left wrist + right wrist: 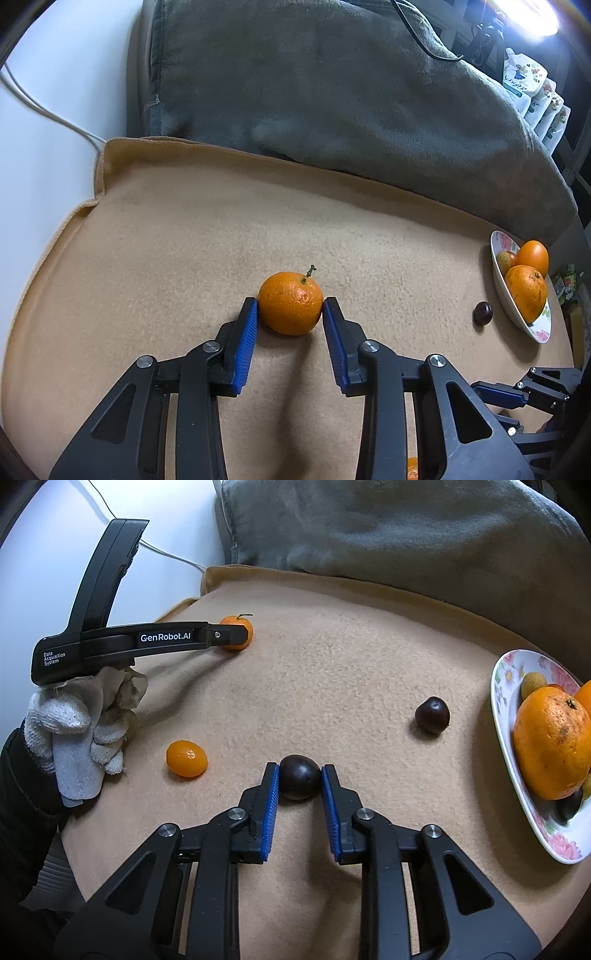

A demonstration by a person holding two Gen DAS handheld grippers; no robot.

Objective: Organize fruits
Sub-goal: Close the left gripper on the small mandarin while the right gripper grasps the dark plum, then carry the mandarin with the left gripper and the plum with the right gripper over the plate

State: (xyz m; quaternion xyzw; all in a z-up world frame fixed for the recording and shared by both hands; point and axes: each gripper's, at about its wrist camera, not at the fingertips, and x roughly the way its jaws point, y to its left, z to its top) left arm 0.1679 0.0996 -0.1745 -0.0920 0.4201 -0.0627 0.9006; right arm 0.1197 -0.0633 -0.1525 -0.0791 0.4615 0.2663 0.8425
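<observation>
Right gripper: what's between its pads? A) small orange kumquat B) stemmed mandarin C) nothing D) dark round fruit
D: in the right wrist view the right gripper has its blue pads pressed on both sides of a dark round fruit; the mandarin sits in the left gripper.

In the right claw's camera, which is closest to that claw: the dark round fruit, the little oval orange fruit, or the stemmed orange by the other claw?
1. Dark round fruit: pinched in the right claw.
2. Small oval orange fruit: on the tan cloth, to the left.
3. Stemmed round orange: far upper left, in the left claw.
</observation>
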